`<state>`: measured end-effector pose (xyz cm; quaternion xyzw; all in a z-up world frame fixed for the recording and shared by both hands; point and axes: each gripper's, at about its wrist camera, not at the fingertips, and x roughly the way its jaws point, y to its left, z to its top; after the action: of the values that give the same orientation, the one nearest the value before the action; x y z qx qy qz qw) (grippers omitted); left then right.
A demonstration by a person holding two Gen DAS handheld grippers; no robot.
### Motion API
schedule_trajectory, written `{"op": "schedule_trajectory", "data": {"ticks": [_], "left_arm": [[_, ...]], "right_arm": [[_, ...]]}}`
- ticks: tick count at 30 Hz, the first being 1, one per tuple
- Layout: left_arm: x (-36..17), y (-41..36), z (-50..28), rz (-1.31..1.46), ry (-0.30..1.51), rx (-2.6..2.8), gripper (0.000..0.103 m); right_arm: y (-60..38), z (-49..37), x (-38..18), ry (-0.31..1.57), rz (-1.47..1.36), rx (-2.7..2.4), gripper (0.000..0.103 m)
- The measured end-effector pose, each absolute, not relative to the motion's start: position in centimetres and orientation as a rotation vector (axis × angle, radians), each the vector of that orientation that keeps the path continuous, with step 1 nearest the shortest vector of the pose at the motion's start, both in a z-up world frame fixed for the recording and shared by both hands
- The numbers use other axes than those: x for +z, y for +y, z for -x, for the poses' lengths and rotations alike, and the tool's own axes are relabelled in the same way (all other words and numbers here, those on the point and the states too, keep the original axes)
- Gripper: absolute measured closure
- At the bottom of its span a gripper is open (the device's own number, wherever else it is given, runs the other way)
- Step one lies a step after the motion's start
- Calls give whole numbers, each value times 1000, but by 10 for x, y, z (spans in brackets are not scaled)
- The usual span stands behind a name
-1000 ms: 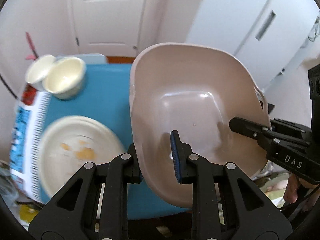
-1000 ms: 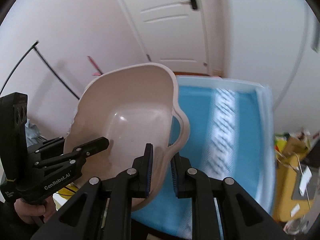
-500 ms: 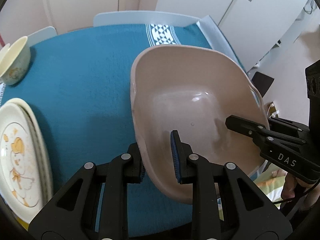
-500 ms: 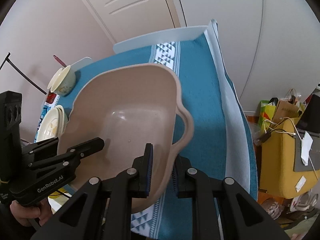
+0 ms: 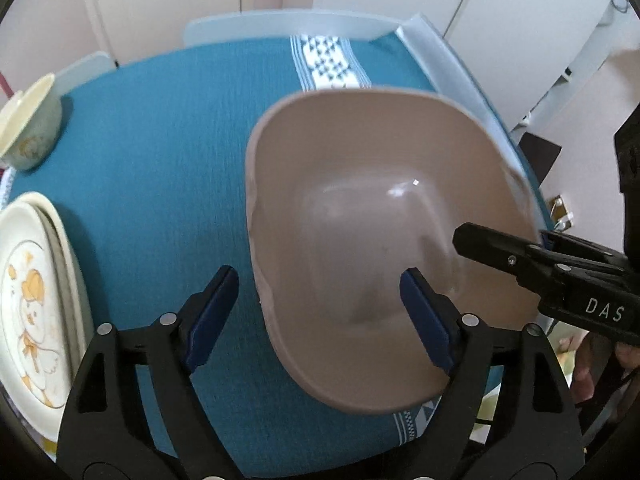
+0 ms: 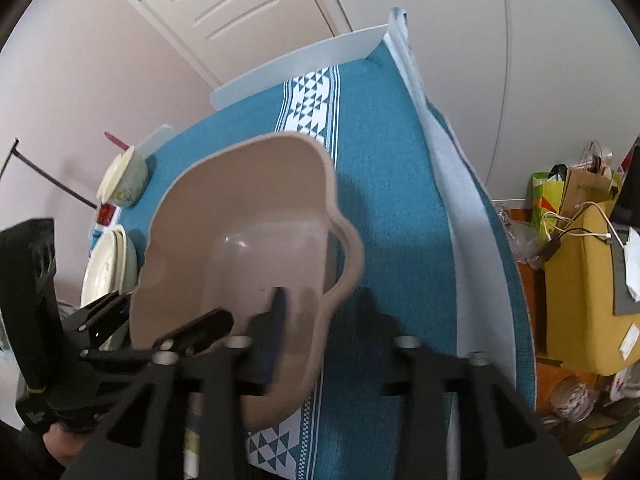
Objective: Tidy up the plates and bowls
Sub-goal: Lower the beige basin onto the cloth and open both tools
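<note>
Plates [image 5: 28, 300] — cut off; right gripper [image 6: 320, 332] blurred.

A table covered by a teal cloth [image 5: 160, 152] carries everything. A white patterned band [image 5: 328, 62] runs across the cloth toward twelve o'clock in the left wrist view. A beige basin [image 5: 360, 240] sits at centre-right. At nine o'clock lie stacked plates [image 5: 36, 296] with a cartoon print; at ten o'clock stands a cream bowl [image 5: 30, 128], well apart from the basin.
</note>
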<state>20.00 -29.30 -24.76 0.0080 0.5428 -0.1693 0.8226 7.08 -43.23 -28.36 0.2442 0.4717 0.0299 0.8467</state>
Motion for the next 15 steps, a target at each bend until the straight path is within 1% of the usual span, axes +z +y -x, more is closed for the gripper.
{"op": "schedule_trajectory", "data": {"ticks": [4, 7, 11, 15], "left_arm": [[-241, -291, -199, -26, 1155, -354, 21], [-223, -282, -190, -15, 1146, -351, 21], [-177, -259, -168, -3, 1079, -316, 21], [-122, -228, -156, 6, 967, -242, 21]], "right_arm": [[-437, -68, -275, 986, -514, 53, 55], [-435, -59, -252, 954, -473, 50, 56], [-424, -50, -205, 893, -407, 91, 56], [-400, -54, -153, 809, -322, 187, 55]]}}
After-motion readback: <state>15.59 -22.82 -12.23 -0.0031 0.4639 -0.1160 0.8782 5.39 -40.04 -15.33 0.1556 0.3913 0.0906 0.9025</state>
